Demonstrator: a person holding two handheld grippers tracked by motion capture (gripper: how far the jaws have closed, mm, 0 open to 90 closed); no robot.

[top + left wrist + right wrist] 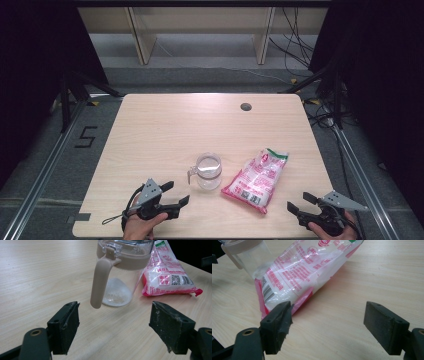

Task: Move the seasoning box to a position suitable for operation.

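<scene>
Our left gripper [175, 194] rests low at the table's [165, 130] near edge, jaws apart and empty — the clear jar [208, 171] stands just ahead, its handle [100, 281] upright and facing us. Our right gripper [301, 203], equally spread, angles toward the bag [256, 180] — lying diagonally beside the jar.

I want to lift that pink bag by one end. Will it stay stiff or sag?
The bag will probably sag: its film is wrinkled and the white grains look loose. The glossy plastic may slip between pads. It looks well filled, so likely heavy for its size.
</scene>
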